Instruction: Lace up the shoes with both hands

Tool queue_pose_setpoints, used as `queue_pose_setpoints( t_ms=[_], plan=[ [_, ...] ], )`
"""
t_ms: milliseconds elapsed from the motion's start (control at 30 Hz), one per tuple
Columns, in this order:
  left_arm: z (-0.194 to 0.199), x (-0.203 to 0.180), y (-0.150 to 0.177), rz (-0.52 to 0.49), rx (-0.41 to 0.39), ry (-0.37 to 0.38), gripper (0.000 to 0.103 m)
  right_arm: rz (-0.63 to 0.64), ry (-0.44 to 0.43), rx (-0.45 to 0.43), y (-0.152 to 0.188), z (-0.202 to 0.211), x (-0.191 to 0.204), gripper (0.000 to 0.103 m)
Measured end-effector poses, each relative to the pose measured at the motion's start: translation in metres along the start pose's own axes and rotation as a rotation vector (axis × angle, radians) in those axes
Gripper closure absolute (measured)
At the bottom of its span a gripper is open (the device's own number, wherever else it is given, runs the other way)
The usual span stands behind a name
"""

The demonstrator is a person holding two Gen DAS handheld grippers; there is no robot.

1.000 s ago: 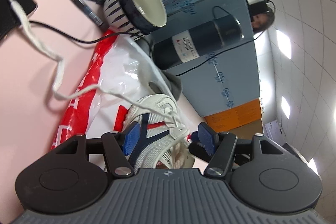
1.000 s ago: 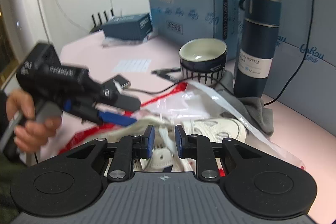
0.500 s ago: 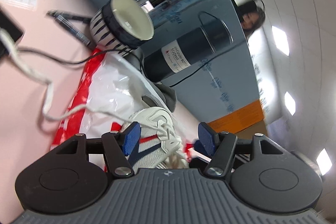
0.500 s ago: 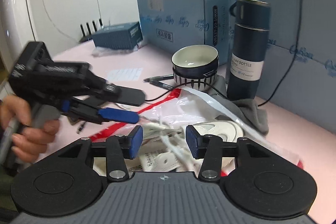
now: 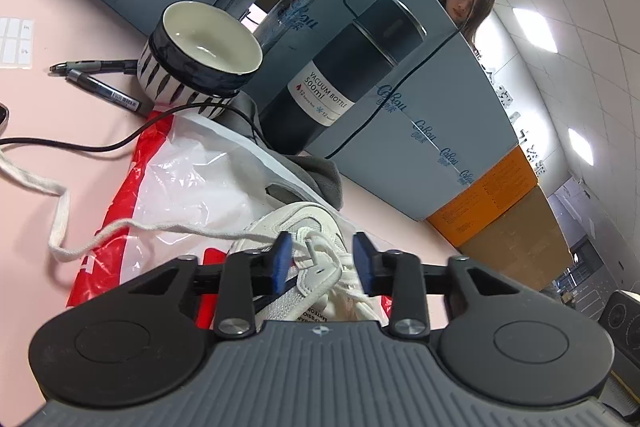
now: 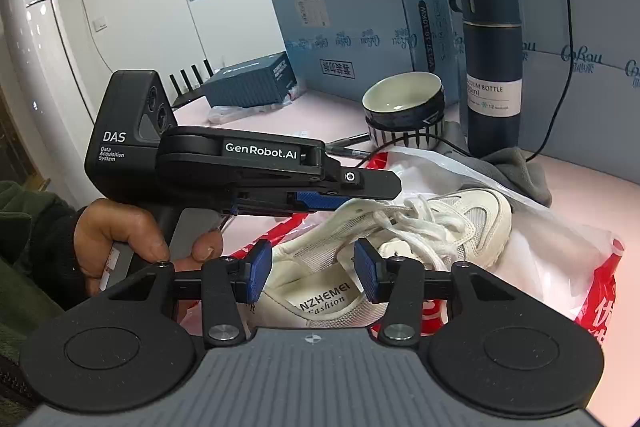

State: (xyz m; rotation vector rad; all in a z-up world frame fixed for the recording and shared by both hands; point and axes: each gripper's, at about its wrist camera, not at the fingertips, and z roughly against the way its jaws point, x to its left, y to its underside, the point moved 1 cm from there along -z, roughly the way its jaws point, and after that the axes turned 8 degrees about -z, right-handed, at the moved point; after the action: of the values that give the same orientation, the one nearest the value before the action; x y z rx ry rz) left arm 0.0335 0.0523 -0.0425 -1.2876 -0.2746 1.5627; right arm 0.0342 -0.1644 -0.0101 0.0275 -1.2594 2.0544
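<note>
A white sneaker (image 5: 304, 223) (image 6: 460, 223) lies on a red-and-white plastic bag (image 5: 192, 187) on the pink table. Its long white lace (image 5: 60, 203) trails off to the left across the table. My left gripper (image 5: 322, 261) sits over the laced part of the shoe. Its jaws are closing, with the crossed laces between the blue pads (image 5: 280, 259), which do not press on them. In the right wrist view the left gripper (image 6: 372, 189) reaches in from the left, held by a hand (image 6: 120, 235). My right gripper (image 6: 314, 269) stands open above the shoe's heel opening, holding nothing.
A striped bowl (image 5: 200, 67) (image 6: 404, 107), a dark vacuum bottle (image 5: 344, 79) (image 6: 492, 75) and a grey cloth (image 6: 516, 171) stand behind the shoe. Two pens (image 5: 100, 87) and a black cable (image 5: 80, 147) lie at the left. Blue boxes (image 6: 352, 35) line the back.
The left jaws have narrowed around the shoe's laces and the left gripper has rolled. The right jaws went from nearly shut to open. The left gripper moved in over the shoe.
</note>
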Motion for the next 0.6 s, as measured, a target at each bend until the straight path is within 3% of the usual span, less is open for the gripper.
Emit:
queue_pose_setpoints(
  t_ms=[133, 267, 467, 600],
  plan=[
    [0.001, -0.004, 0.0, -0.026, -0.004, -0.004, 0.092, -0.006, 0.017, 0.004, 0.002, 0.001, 0.001, 0.057],
    [0.003, -0.002, -0.001, -0.017, 0.0, 0.004, 0.093, -0.025, 0.038, -0.005, 0.003, 0.004, 0.002, 0.057],
    [0.001, 0.005, -0.005, 0.038, 0.019, 0.031, 0.093, -0.092, 0.115, -0.064, 0.006, 0.013, 0.003, 0.045],
    [0.0, 0.007, -0.006, 0.053, 0.031, 0.043, 0.093, -0.201, 0.195, -0.003, 0.007, 0.0, -0.009, 0.037]
  ],
)
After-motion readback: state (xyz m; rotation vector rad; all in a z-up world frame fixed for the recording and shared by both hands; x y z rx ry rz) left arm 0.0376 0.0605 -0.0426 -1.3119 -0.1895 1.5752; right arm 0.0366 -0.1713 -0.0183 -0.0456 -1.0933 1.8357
